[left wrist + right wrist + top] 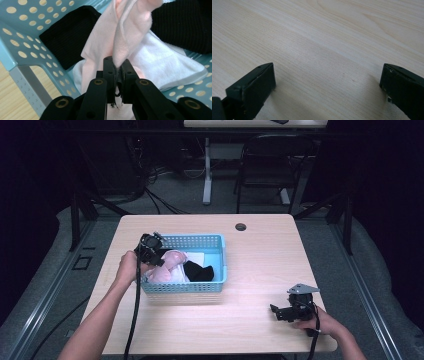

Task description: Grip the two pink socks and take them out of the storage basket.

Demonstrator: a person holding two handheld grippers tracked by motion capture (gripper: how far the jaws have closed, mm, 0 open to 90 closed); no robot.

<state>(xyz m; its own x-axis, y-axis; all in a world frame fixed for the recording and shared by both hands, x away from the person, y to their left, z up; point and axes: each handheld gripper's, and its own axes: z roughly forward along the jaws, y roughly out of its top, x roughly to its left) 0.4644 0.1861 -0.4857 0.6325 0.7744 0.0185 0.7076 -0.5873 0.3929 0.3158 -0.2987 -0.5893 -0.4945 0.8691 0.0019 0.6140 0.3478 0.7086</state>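
Your left gripper [161,256] sits over the left end of the blue basket [220,270] at the middle of the high view, its fingers [109,72] pinching a fold of the pink cloth [125,37]. That cloth lies in the basket on a white cloth [165,67] beside a black one [67,40]. Your right gripper [278,312] rests low on the bare bench [260,265] at lower right, fingers [259,82] spread wide around nothing.

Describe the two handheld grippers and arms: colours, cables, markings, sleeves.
Both are black. The left gripper has flat black fingers on linkage arms with brass-coloured pivot pins, and a black cable trails from it. The right gripper carries a grey three-cornered plate on top, with broad black fingers. No sleeves show on the forearms.
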